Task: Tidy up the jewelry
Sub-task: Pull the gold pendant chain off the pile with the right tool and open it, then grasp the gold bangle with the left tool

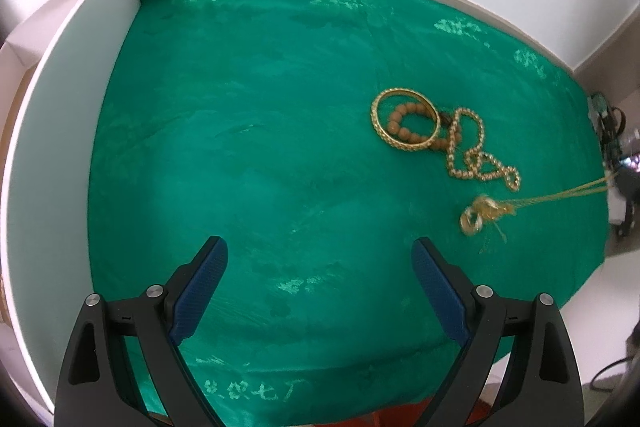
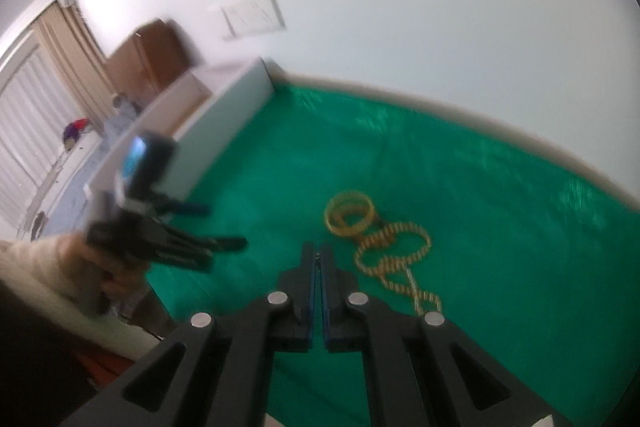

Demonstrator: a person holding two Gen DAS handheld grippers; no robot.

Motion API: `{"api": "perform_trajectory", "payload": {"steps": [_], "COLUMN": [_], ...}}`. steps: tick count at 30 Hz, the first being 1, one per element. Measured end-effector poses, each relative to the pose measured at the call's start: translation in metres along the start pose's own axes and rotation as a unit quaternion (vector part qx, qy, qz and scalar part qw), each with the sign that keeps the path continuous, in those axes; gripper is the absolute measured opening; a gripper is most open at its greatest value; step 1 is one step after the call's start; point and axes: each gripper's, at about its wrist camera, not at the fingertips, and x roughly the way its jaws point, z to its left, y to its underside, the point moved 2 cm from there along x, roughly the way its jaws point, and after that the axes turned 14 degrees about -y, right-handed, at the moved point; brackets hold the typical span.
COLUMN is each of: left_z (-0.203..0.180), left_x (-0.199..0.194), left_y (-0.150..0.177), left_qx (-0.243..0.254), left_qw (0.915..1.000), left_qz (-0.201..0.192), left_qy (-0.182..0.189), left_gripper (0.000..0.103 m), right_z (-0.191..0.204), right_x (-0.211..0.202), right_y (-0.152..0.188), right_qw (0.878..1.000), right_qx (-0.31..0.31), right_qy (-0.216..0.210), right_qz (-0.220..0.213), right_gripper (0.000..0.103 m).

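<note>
White box wall (image 1: 72, 99) borders the green cloth (image 1: 248, 131) at left. Faint woven characters on the cloth's near hem are not legible. Left gripper (image 1: 320, 259) hovers spread wide, empty. Right of centre: gold bangle (image 1: 404, 125) around brown bead bracelet (image 1: 408, 123), gold chain (image 1: 476, 151) trailing rightward. Right gripper (image 2: 319, 259) is closed; a thin gold necklace (image 1: 488, 213) stretches taut off right.

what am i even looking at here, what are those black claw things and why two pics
Each picture comes from a camera on a hand-held gripper, a two-finger tool a person holds in each hand. The left one is open and empty over a green cloth. The right one is shut; a thin gold necklace trails toward it, probably pinched there. On the cloth lie a gold bangle overlapping a wooden bead bracelet and a gold bead chain. A white box sits at the left.
</note>
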Motion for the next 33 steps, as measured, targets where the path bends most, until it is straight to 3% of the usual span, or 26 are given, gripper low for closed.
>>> {"api": "perform_trajectory", "payload": {"steps": [8, 9, 10, 11, 20, 22, 25, 27, 29, 32, 33], "left_z": [-0.014, -0.017, -0.019, -0.023, -0.056, -0.068, -0.084, -0.097, -0.105, -0.114, -0.116], "left_x": [-0.002, -0.002, -0.003, -0.003, -0.001, 0.004, 0.020, 0.034, 0.045, 0.057, 0.060], "left_y": [0.001, 0.000, -0.002, -0.004, -0.039, -0.046, -0.053, -0.056, -0.057, -0.057, -0.058], "left_qx": [0.022, 0.028, 0.035, 0.041, 0.100, 0.119, 0.149, 0.175, 0.194, 0.215, 0.221], "left_qw": [0.9997, 0.9996, 0.9993, 0.9990, 0.9934, 0.9904, 0.9856, 0.9816, 0.9785, 0.9740, 0.9727], "left_qz": [-0.006, -0.008, -0.012, -0.017, -0.055, -0.067, -0.073, -0.069, -0.064, -0.069, -0.071], "left_qy": [-0.001, 0.000, 0.000, 0.000, 0.016, 0.025, 0.033, 0.033, 0.028, 0.013, 0.008], "left_gripper": [0.094, 0.094, 0.094, 0.094, 0.092, 0.088, 0.072, 0.054, 0.048, 0.048, 0.041], "right_z": [-0.021, -0.023, -0.023, -0.024, -0.036, -0.039, -0.042, -0.043, -0.043, -0.044, -0.046], "right_x": [0.007, 0.006, 0.004, 0.002, -0.012, -0.012, -0.011, -0.013, -0.014, -0.018, -0.019], "right_y": [0.035, 0.037, 0.039, 0.041, 0.057, 0.061, 0.065, 0.067, 0.069, 0.071, 0.072], "right_qw": [0.997, 0.997, 0.996, 0.996, 0.991, 0.990, 0.988, 0.988, 0.987, 0.987, 0.986], "right_qx": [0.067, 0.069, 0.073, 0.078, 0.122, 0.132, 0.144, 0.149, 0.150, 0.152, 0.155], "right_qy": [0.036, 0.042, 0.049, 0.054, 0.050, 0.046, 0.042, 0.042, 0.042, 0.045, 0.046], "right_qz": [-0.001, 0.000, 0.000, -0.004, -0.026, -0.028, -0.029, -0.029, -0.030, -0.033, -0.034], "right_gripper": [0.007, 0.013, 0.032, 0.043, 0.043, 0.043, 0.043, 0.043, 0.043, 0.043, 0.043]}}
